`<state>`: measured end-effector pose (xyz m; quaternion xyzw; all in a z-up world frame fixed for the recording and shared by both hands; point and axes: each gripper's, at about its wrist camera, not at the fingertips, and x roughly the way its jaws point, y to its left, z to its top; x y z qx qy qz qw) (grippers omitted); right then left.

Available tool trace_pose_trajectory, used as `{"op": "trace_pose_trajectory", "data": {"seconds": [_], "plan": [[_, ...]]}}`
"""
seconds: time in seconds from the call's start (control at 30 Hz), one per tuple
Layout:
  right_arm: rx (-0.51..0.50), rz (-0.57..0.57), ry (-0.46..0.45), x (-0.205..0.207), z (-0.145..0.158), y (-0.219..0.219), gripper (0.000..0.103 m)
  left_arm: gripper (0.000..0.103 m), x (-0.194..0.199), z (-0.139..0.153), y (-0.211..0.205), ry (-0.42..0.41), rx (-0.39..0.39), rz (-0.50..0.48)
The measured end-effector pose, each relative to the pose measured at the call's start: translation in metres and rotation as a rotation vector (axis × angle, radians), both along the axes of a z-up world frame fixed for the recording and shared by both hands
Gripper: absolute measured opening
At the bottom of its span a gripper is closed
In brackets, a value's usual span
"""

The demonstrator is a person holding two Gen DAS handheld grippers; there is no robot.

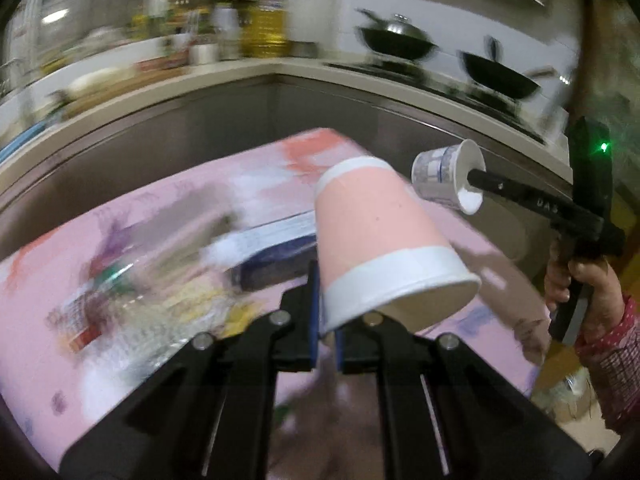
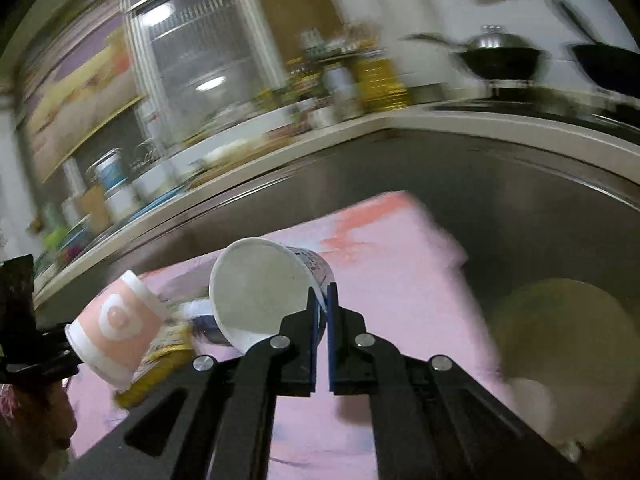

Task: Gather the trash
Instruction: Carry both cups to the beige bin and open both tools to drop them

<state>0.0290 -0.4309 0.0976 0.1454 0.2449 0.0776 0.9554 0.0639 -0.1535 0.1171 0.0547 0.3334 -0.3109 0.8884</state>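
My left gripper (image 1: 327, 312) is shut on the rim of a pink and white paper cup (image 1: 380, 240), held tilted above the pink table (image 1: 160, 200). The same cup shows at the left of the right wrist view (image 2: 116, 328). My right gripper (image 2: 323, 300) is shut on the rim of a white paper cup with blue print (image 2: 264, 288), also lifted over the table; it shows in the left wrist view (image 1: 448, 176) at the right. Blurred wrappers (image 1: 132, 304) and a dark blue packet (image 1: 276, 256) lie on the table.
A kitchen counter (image 1: 240, 76) with bottles and jars runs behind the table. Two black woks (image 1: 496, 72) sit on the stove at the back right. A round pale bin or stool (image 2: 560, 352) stands right of the table.
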Motion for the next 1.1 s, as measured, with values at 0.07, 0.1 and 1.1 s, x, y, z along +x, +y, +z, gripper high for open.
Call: {"op": "trace_pose_trajectory", "data": {"seconds": [0.07, 0.1, 1.1], "plan": [[0.016, -0.103, 0.021, -0.016, -0.009, -0.045, 0.001, 0.005, 0.010, -0.001, -0.057, 0.024, 0.001, -0.102], [0.018, -0.148, 0.036, -0.023, -0.015, -0.064, 0.001, 0.005, 0.013, -0.004, -0.086, 0.040, -0.001, -0.152], [0.030, -0.346, 0.181, -0.052, -0.087, -0.156, 0.051, 0.065, 0.026, -0.050, -0.249, 0.189, 0.120, -0.285]]}}
